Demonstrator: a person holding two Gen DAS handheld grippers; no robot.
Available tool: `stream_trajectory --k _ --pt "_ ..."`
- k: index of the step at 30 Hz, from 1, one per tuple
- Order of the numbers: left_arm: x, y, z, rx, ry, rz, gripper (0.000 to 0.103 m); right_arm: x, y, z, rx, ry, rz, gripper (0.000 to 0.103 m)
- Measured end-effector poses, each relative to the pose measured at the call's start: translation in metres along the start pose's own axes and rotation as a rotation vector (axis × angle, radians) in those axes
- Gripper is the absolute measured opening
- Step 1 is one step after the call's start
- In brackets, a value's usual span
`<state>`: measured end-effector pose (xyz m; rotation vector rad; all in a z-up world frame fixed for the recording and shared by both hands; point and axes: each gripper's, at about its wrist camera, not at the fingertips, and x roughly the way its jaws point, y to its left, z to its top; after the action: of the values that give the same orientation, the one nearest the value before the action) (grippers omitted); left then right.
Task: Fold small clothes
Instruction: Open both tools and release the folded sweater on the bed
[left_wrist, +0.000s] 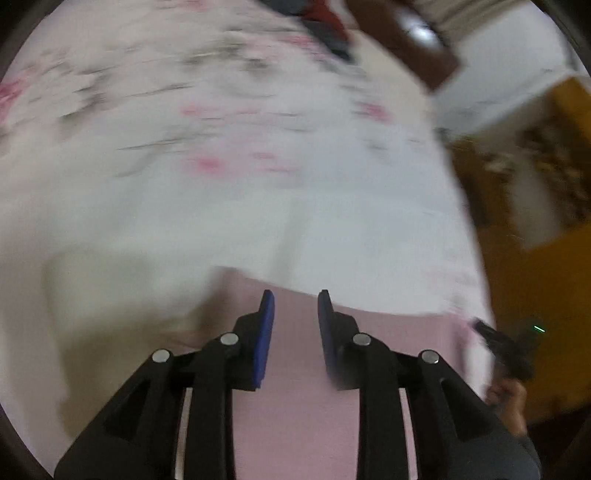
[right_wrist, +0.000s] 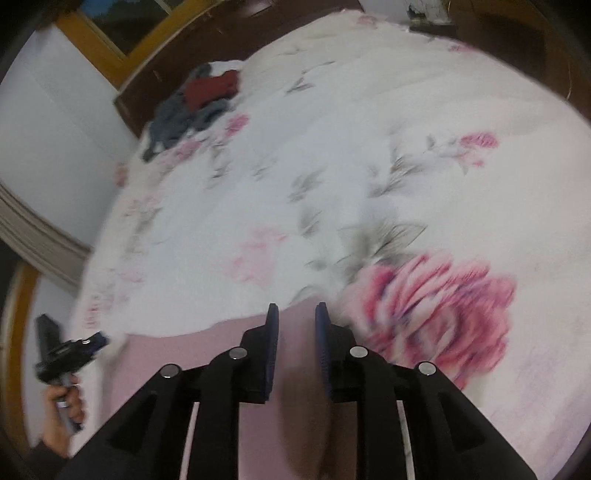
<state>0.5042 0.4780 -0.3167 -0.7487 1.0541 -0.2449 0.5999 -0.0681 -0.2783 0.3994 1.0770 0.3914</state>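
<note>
Left tool: black frame, blue pads, jaws apart, nothing between them. Right tool: same build, jaws apart, empty. Pink cloth: smooth, flat, matte, lying directly under both tools; its far edge runs crosswise just ahead of the fingertips. Floral bedspread: white, soft, rose-printed, beyond it. Clothes pile: crumpled red and grey, possibly several garments, far ahead-left of the right tool.

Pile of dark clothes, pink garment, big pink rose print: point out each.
pile of dark clothes (right_wrist: 199, 107), right wrist view, red piece on top
pink garment (left_wrist: 295, 413), left wrist view, flat middle
big pink rose print (right_wrist: 436, 314), right wrist view, bloom centre
</note>
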Motion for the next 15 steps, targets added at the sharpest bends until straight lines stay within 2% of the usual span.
stream_trajectory --k 2,4,5,7,8,11,12,14,15 --pt "0.018 0.011 -0.004 -0.035 0.062 0.054 0.021 0.016 -0.002 -0.013 -0.004 0.093 0.006 0.021" --pt "0.035 0.03 -0.008 -0.065 0.118 0.151 0.02 0.026 -0.011 -0.02 0.006 0.126 -0.021 0.012" --pt "0.039 0.037 -0.01 -0.081 0.14 0.169 0.016 0.029 -0.017 -0.02 0.021 0.133 -0.039 0.0" --pt "0.021 0.039 -0.008 -0.105 0.091 0.13 0.016 0.021 -0.023 -0.017 0.036 0.119 -0.053 0.0" --pt "0.007 0.035 -0.009 -0.1 0.058 0.077 0.02 0.01 -0.018 -0.017 0.03 0.104 -0.021 0.006" --pt "-0.037 0.018 -0.032 -0.024 0.022 -0.093 0.021 -0.017 -0.001 -0.031 -0.007 0.102 0.081 0.008" --pt "-0.045 0.017 -0.044 -0.005 0.03 -0.119 0.021 -0.026 0.006 -0.046 -0.039 0.122 0.116 0.008" --pt "-0.045 0.025 -0.063 -0.002 0.081 -0.095 0.021 -0.028 0.005 -0.066 -0.062 0.156 0.11 0.008" --pt "-0.036 0.035 -0.073 -0.005 0.126 -0.039 0.021 -0.024 0.001 -0.07 -0.062 0.171 0.088 0.008"
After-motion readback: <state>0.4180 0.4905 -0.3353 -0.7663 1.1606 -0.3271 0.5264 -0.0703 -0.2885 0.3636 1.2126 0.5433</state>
